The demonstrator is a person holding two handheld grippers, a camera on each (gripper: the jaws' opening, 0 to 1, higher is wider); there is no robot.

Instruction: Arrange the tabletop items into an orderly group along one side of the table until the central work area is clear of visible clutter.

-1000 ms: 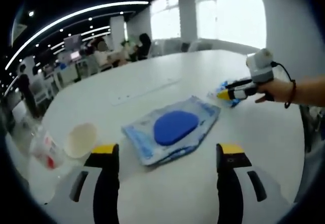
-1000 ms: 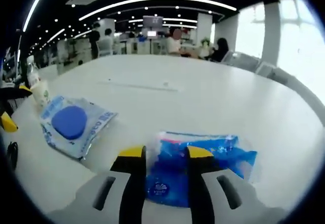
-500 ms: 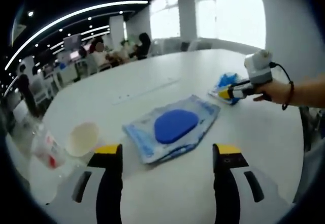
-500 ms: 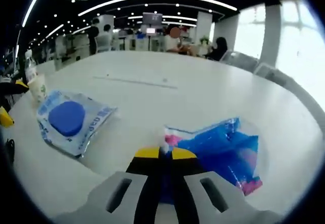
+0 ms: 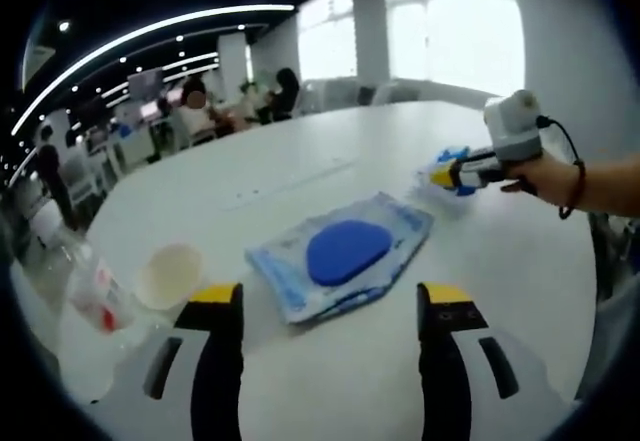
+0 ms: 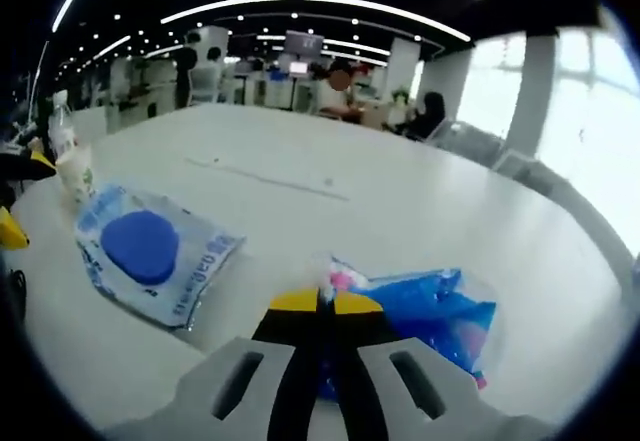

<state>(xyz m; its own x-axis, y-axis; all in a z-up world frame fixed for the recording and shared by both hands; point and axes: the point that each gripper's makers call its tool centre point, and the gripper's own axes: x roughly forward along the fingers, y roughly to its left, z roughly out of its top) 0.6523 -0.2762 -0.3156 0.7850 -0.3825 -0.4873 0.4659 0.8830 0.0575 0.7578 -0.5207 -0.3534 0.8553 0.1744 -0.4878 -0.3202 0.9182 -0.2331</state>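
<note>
Right gripper view: two packets [image 6: 150,256], one cup [image 6: 76,174].

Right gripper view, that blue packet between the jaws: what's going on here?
A person is tidying a white table with two handheld grippers. The right gripper has its jaws shut on the edge of a blue plastic packet. The left gripper hangs open over the table, short of a flat pack with a round blue disc. A paper cup and a clear plastic bottle sit at the table edge on that gripper's left. Nothing is grouped along one side yet.
</note>
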